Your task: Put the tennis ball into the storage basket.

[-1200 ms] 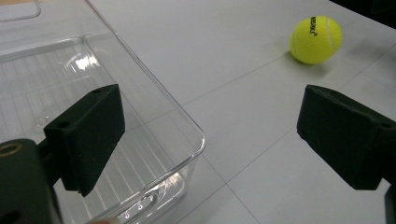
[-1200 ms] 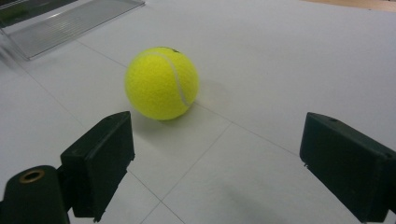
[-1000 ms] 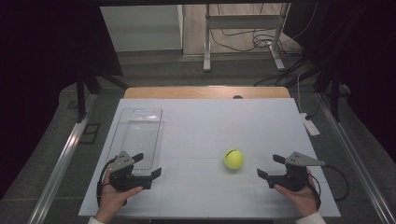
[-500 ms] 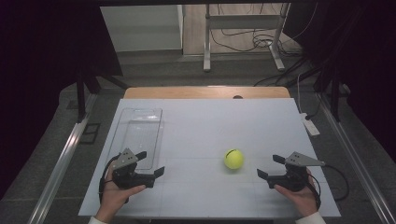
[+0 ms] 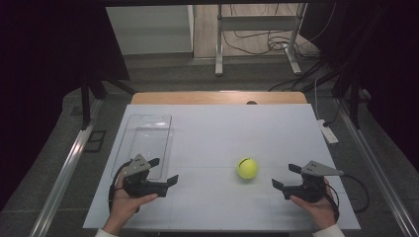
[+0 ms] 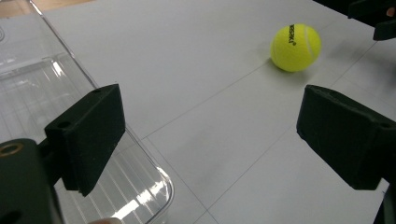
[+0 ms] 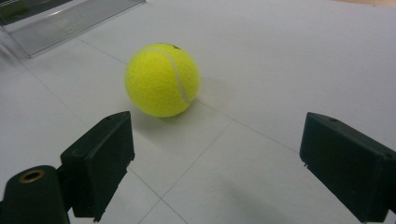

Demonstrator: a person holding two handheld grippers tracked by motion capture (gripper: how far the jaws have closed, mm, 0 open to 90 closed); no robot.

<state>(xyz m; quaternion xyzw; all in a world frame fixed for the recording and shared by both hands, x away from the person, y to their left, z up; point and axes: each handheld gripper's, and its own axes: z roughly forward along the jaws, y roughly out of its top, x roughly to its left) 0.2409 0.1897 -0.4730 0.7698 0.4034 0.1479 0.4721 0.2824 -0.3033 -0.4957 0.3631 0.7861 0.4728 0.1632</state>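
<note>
A yellow tennis ball [image 5: 247, 168] rests on the white table [image 5: 222, 128], right of centre and near the front. My left gripper [image 5: 164, 171] stands open at the front left, over the near corner of a clear plastic tray [image 5: 146, 140], with nothing between its jaws. In the left gripper view the ball [image 6: 295, 47] lies far ahead to the right of the gripper [image 6: 219, 140], and the tray [image 6: 32, 88] runs along the left. My right gripper [image 5: 286, 176] is open, a short way right of the ball. Its own view has the ball [image 7: 162, 80] just ahead of the gripper [image 7: 224, 158], left of centre.
A white power strip [image 5: 328, 132] lies at the table's right edge. Beyond the far wooden edge [image 5: 217, 97] are a metal stand [image 5: 257, 29] and floor cables. In the right gripper view the tray [image 7: 70, 18] lies at the top left.
My left gripper has swung slightly to the right, toward the ball. The right gripper and the ball have stayed put.
</note>
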